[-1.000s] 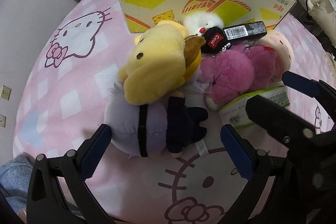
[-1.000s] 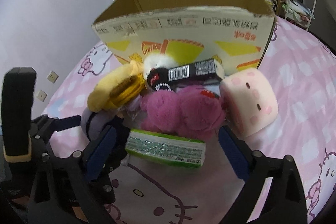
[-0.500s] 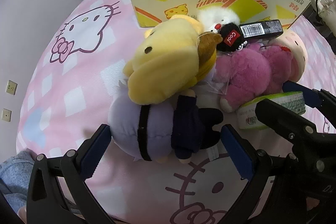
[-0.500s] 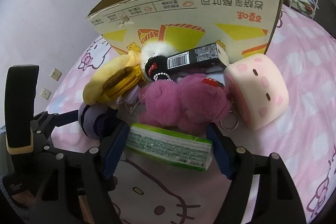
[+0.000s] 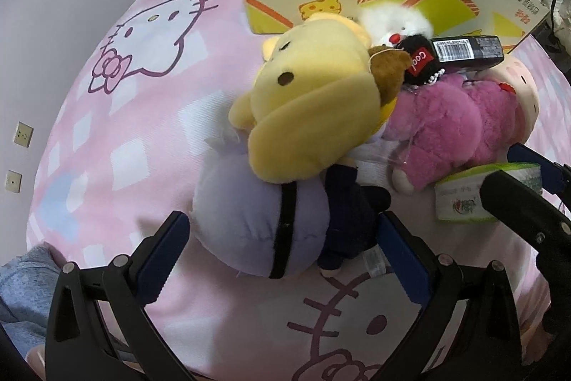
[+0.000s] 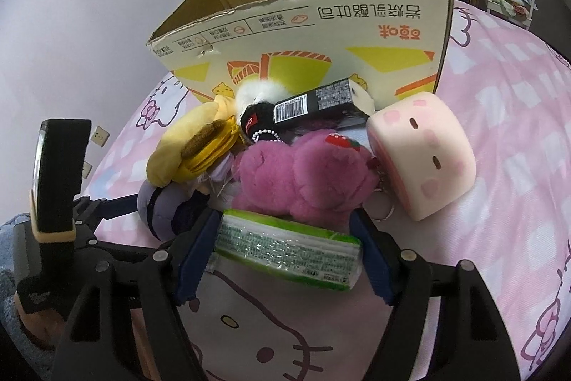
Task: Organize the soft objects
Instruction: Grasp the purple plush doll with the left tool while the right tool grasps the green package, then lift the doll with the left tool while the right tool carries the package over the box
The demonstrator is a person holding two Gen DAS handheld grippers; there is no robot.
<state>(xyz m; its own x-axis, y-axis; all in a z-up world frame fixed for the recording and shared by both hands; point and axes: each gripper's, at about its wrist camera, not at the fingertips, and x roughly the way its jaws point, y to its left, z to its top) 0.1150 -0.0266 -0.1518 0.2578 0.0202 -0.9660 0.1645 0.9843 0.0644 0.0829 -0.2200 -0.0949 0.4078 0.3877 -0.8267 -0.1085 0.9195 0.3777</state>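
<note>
- Soft lilac-and-navy plush doll (image 5: 264,224) lies on the pink bed (image 5: 150,131); our left tool (image 5: 282,259) brackets it, wide.
- Our right tool (image 6: 285,249) clamps the green tissue pack (image 6: 285,249).
- Only the right view shows the cardboard box (image 6: 321,34) interior.

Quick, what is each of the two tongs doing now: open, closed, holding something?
Left tongs: open, either side of the purple doll, not gripping it.
Right tongs: closed on the green tissue pack.

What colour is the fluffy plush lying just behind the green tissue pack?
Magenta-pink fur on the fluffy plush, with a small red strawberry on top; clearest in the right wrist view.
</note>
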